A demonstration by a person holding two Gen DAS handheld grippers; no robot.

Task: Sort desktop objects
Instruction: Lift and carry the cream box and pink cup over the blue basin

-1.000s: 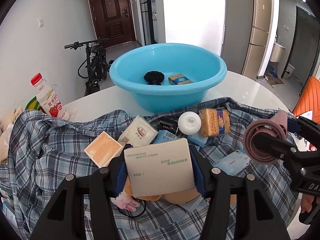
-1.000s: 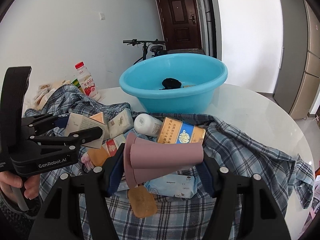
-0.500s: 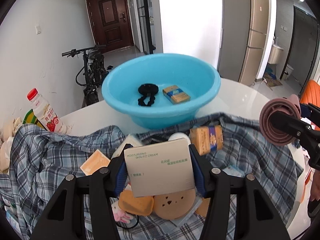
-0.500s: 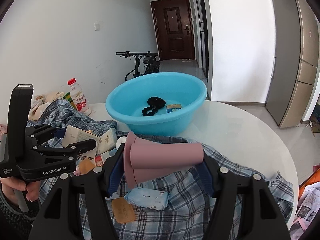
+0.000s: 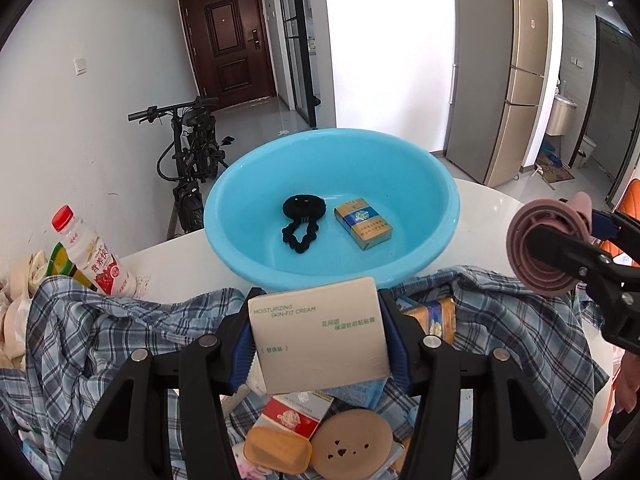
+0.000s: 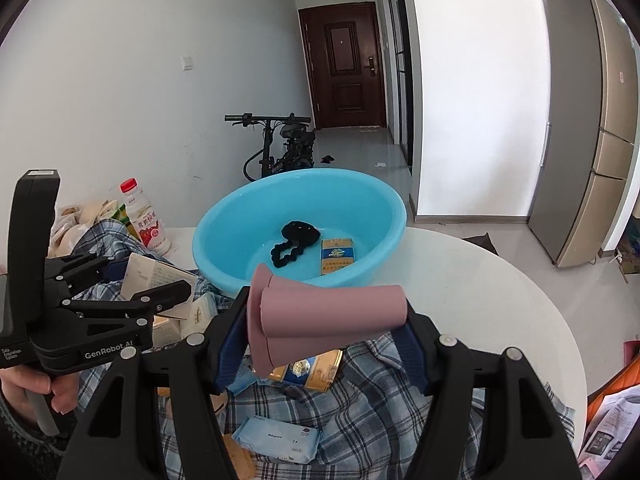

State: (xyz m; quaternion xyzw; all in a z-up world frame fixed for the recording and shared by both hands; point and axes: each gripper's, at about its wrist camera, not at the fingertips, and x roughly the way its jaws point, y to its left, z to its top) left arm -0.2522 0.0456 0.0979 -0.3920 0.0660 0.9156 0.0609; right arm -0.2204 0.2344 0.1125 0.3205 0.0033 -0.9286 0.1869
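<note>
My left gripper (image 5: 318, 340) is shut on a beige cream box (image 5: 320, 340) and holds it in the air in front of the blue basin (image 5: 432, 248). The basin holds a black hair tie (image 5: 300, 220) and a yellow-blue cigarette pack (image 5: 363, 223). My right gripper (image 6: 326, 320) is shut on a pink folded cup (image 6: 324, 316), held above the plaid shirt (image 6: 360, 408); it shows at the right in the left wrist view (image 5: 540, 252). The left gripper with the box shows at the left in the right wrist view (image 6: 156, 284).
Loose items lie on the shirt (image 5: 100, 340): a red-white pack (image 5: 296, 414), round puff (image 5: 352, 444), orange case (image 5: 276, 450), wipes pack (image 6: 276, 438), gold-blue pack (image 6: 308, 370). A drink bottle (image 5: 92, 256) stands at the left. The white round table (image 6: 480, 292) extends right.
Both grippers have risen and moved toward the basin with their loads. The basin's inside now shows more fully.
</note>
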